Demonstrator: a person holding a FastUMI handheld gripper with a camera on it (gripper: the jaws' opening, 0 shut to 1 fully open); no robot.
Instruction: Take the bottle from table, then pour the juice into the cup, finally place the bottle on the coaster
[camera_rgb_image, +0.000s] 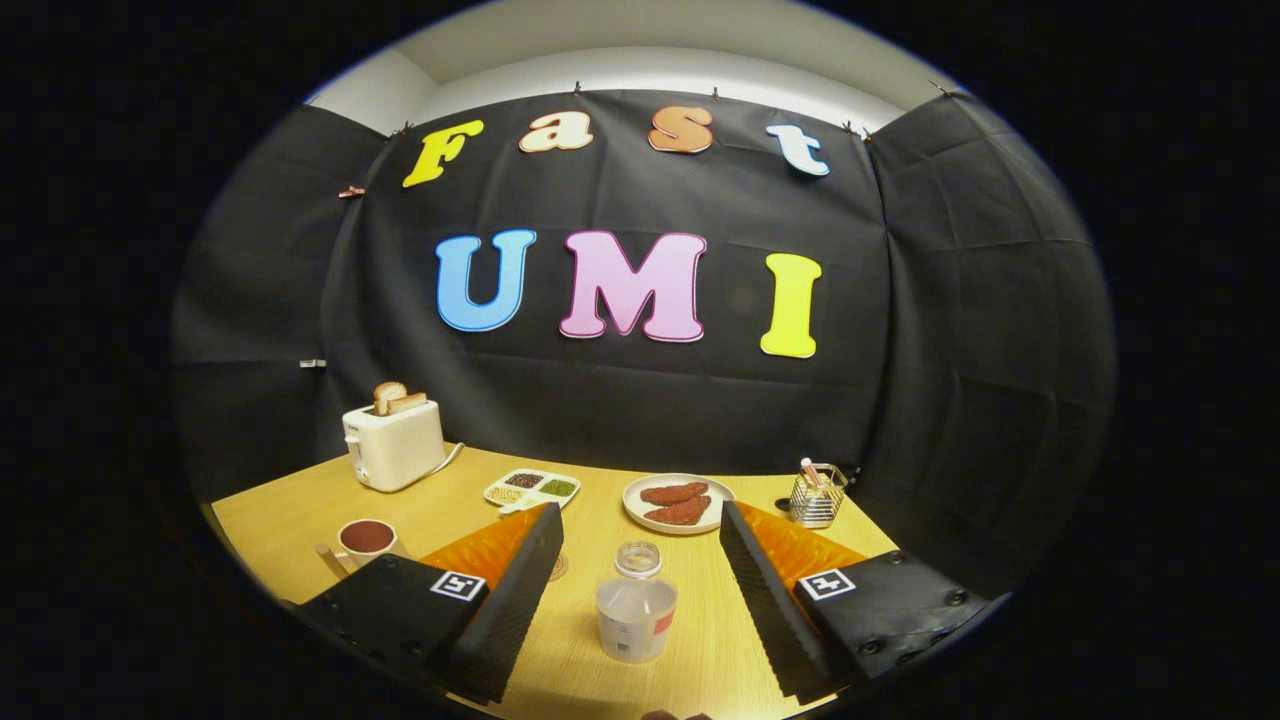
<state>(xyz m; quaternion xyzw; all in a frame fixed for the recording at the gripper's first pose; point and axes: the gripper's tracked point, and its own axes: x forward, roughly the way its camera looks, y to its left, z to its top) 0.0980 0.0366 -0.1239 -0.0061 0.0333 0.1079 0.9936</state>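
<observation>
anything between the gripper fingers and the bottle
No. In the gripper view the bottle stands upright between the open gripper fingers, with bare table on both sides.

The gripper (636, 560) is showing two long wedge-shaped jaws whose inner faces are ribbed with fine ridges. Each jaw is sitting on a blocky housing that is carrying a small square black-and-white marker tag on top. Round screw heads are dotting the outer housing faces.
</observation>
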